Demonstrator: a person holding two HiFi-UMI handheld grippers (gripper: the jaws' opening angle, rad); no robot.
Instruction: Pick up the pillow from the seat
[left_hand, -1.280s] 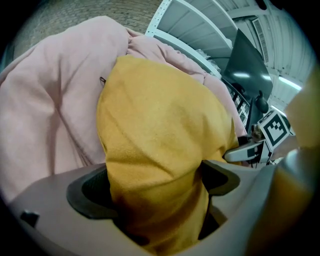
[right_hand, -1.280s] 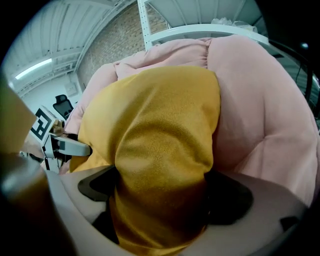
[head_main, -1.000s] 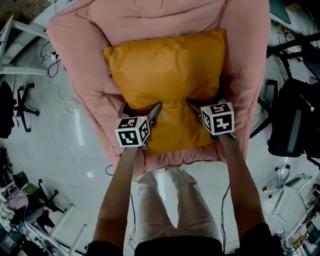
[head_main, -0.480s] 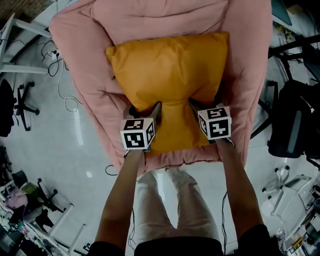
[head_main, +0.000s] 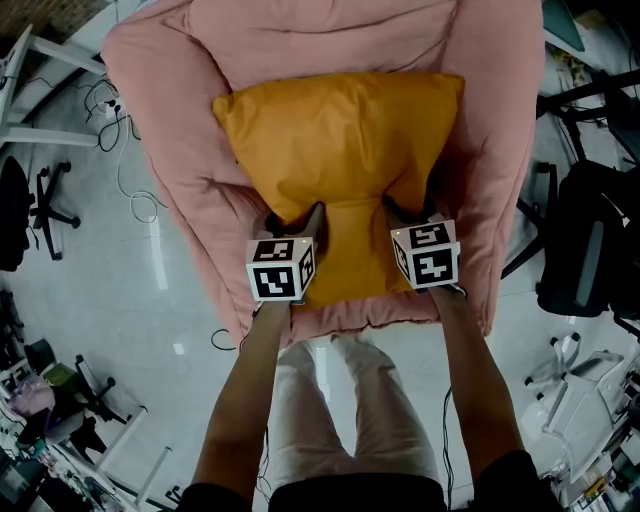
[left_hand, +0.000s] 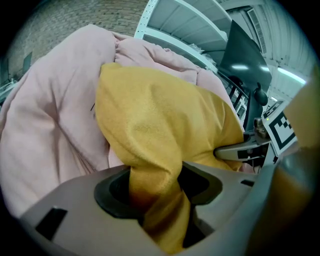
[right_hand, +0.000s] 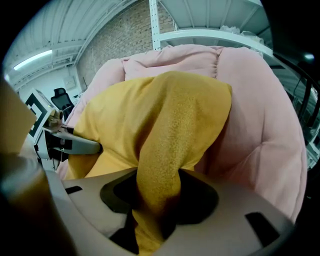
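Head view showed my left hand-held gripper (head_main: 313, 214) and right hand-held gripper (head_main: 391, 206) just closing onto pinched pillow (head_main: 340, 140) folds; I feared fabric slipping out on lifting.

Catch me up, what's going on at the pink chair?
A person stands in front of a pink padded armchair with a two-jaw gripper in each hand. The left gripper and the right gripper have each just been closing on the near edge of the mustard-yellow fabric pillow, and a fold of its fabric is pinched between each pair of jaws. The pillow lies on the seat, not yet lifted.
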